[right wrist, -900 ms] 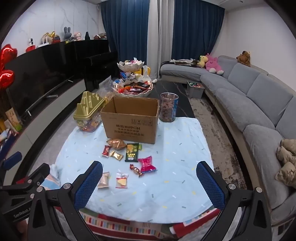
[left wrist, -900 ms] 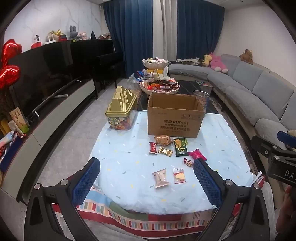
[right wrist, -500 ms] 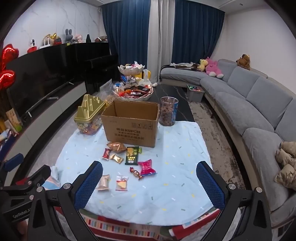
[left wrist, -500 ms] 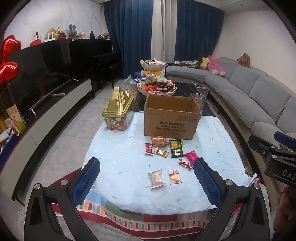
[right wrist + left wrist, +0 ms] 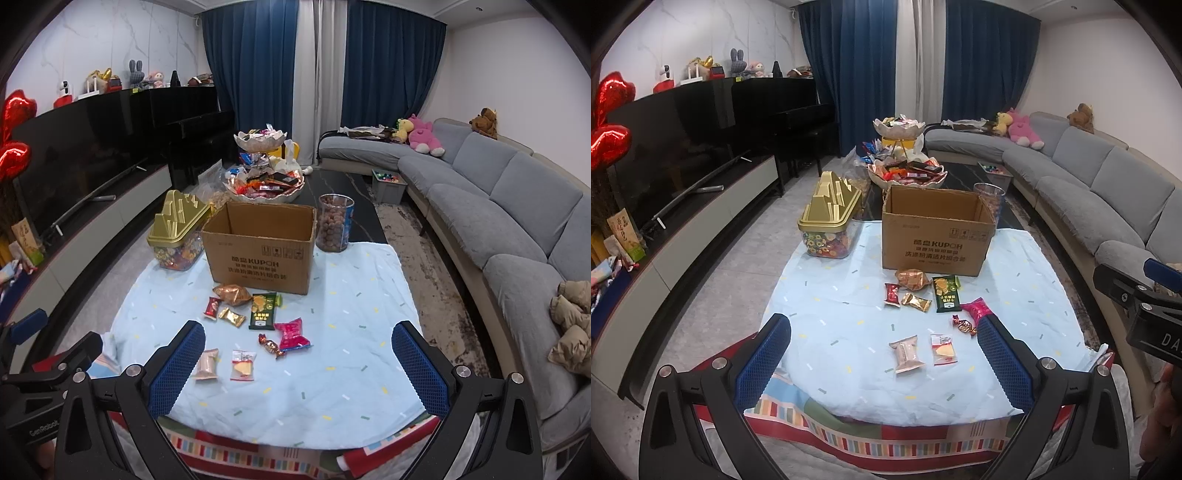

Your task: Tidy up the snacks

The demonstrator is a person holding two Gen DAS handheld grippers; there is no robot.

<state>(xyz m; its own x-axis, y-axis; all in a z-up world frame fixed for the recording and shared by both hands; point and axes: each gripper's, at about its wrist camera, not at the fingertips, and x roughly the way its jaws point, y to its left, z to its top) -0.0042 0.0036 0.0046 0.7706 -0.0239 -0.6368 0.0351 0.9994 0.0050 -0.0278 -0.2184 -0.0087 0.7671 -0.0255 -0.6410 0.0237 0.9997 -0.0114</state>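
Nearest: left gripper (image 5: pixel 884 363), blue-padded fingers (image 5: pixel 762 363) spread wide with nothing between them, held above the near edge of the table; right gripper (image 5: pixel 299 363), likewise spread wide and empty, just beside it. Under both: a pale blue cloth with confetti print (image 5: pixel 849 306) over a striped multicolour cover (image 5: pixel 886 439). On the cloth, nearest row: a beige wrapped bar (image 5: pixel 905 353) and a clear sachet with a yellow-and-red piece (image 5: pixel 943 344), lying side by side. Next: a twist-wrapped candy (image 5: pixel 964 325) just beside a magenta packet (image 5: pixel 975 308). Behind these: a small red packet (image 5: pixel 892 294), a gold-wrapped sweet (image 5: pixel 916 302), a dark green crisp packet (image 5: pixel 946 293) and a copper foil bag (image 5: pixel 911 277), grouped close in front of the box. Middle: an open cardboard box (image 5: pixel 936 236), upright, flaps out of sight, its inside not visible. Left of the box: a clear tub of coloured sweets with a gold stepped lid (image 5: pixel 830 221). Behind the box's right corner: a clear cylindrical jar of brown round snacks (image 5: pixel 335 222). Farther: a two-tier scalloped dish piled with wrapped snacks (image 5: pixel 264 173) on a dark table. Far: grey sectional sofa (image 5: pixel 498 206) with plush toys, blue curtains (image 5: pixel 258 74), black television cabinet (image 5: pixel 683 147).
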